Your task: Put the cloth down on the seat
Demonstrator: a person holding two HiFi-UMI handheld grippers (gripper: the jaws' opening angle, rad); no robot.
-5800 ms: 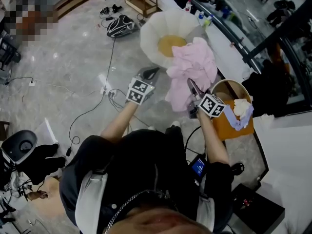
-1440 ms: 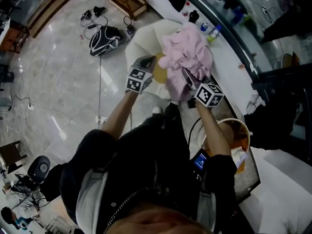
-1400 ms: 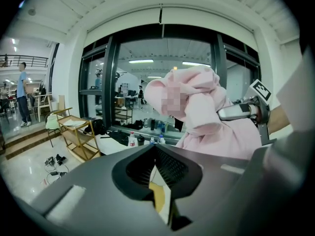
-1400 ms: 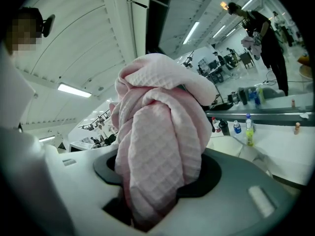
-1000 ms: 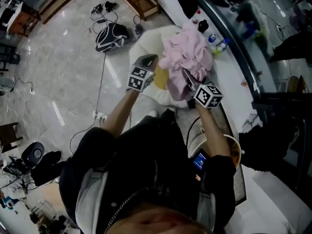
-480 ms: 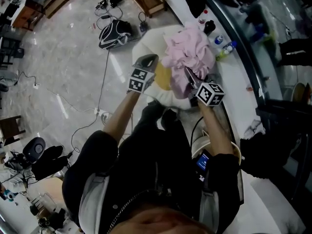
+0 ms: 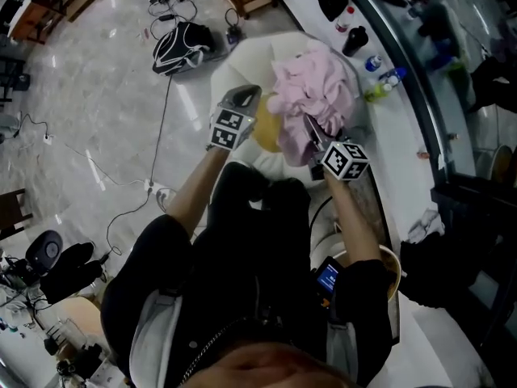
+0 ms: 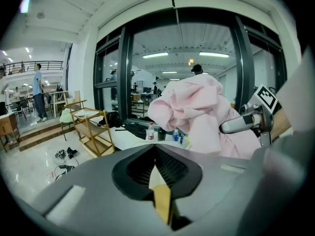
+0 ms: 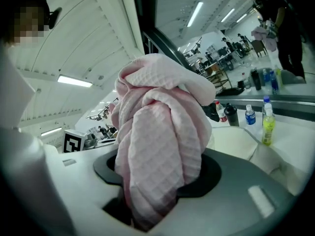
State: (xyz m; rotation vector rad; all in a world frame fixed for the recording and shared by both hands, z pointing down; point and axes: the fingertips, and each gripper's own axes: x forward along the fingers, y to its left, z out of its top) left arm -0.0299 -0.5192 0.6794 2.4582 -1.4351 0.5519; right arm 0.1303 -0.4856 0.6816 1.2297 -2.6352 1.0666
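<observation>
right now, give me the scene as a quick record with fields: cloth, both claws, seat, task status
cloth: pink cloth, bunched, held up over the seat
right claw: shut on the pink cloth
left claw: shut, nothing in it, beside the cloth
seat: white chair with yellow cushion, under the cloth
status: cloth not yet released onto the seat
</observation>
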